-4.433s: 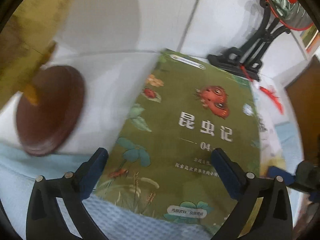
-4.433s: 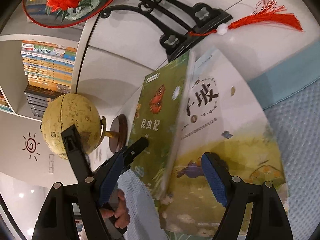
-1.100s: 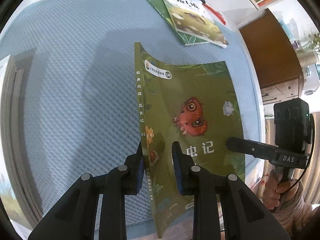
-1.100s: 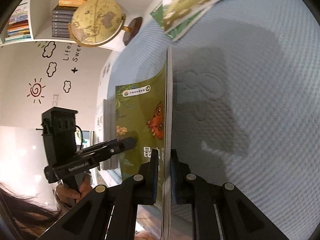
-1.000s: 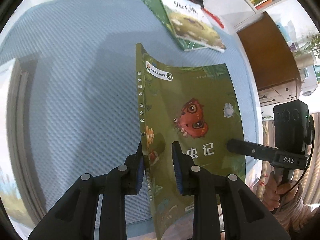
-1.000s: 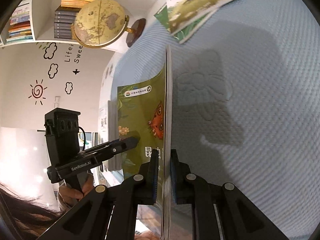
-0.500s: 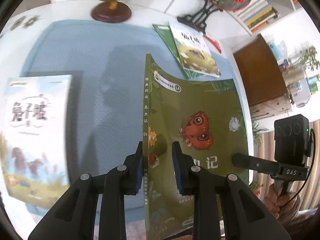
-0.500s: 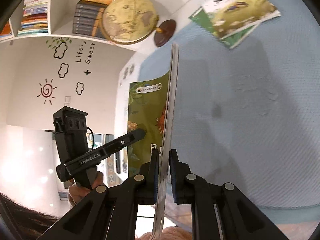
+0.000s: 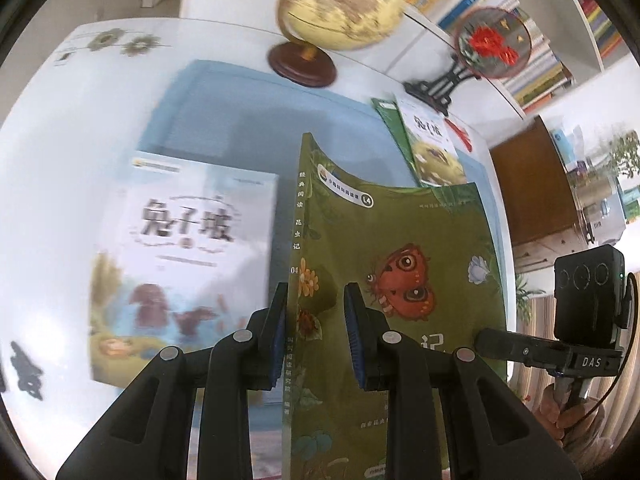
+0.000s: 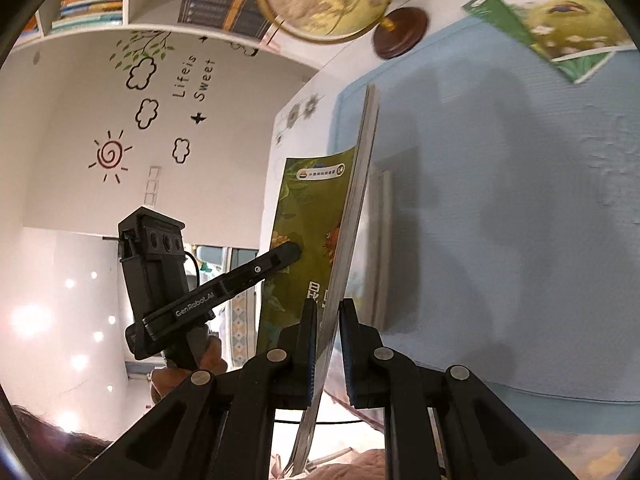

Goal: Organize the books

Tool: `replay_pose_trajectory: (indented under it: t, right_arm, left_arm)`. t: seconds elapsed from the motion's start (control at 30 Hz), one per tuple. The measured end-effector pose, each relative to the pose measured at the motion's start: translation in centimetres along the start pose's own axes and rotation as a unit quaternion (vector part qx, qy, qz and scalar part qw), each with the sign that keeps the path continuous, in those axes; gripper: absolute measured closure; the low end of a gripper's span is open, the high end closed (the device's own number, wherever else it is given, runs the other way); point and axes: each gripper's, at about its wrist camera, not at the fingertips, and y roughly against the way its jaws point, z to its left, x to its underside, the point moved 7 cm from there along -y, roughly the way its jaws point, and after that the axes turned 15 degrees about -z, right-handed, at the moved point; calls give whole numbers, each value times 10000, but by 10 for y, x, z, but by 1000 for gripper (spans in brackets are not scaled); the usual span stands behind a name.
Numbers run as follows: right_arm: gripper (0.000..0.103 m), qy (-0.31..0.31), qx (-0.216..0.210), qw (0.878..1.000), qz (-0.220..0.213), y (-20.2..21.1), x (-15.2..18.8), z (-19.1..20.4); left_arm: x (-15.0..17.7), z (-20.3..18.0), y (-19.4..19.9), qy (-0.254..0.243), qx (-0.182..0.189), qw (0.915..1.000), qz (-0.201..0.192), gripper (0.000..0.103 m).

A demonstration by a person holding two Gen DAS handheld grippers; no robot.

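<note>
left wrist: down over mat [image 9: 224,120] | right wrist: shallower | shared: globe [image 9: 340,4]

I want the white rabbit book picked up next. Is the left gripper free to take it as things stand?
Probably not yet. The left gripper is shut on the green insect book's spine. The white rabbit book lies uncovered on the blue mat.

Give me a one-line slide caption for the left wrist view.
Both grippers hold the green insect book upright above the blue mat, a white rabbit book lying beside it.
</note>
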Motion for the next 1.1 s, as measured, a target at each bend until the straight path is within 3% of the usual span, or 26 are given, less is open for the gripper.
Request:
replay_pose_trajectory:
  t: [0.47, 1.1]
  right_arm:
    - [90, 131, -215, 9992, 295, -60, 12, 37]
    - [90, 68, -56, 9980, 619, -120, 33, 34]
  left_arm:
    - [-13, 65, 26, 188, -244, 9993, -219, 78]
    - [-12, 133, 22, 497, -372, 9978, -221, 78]
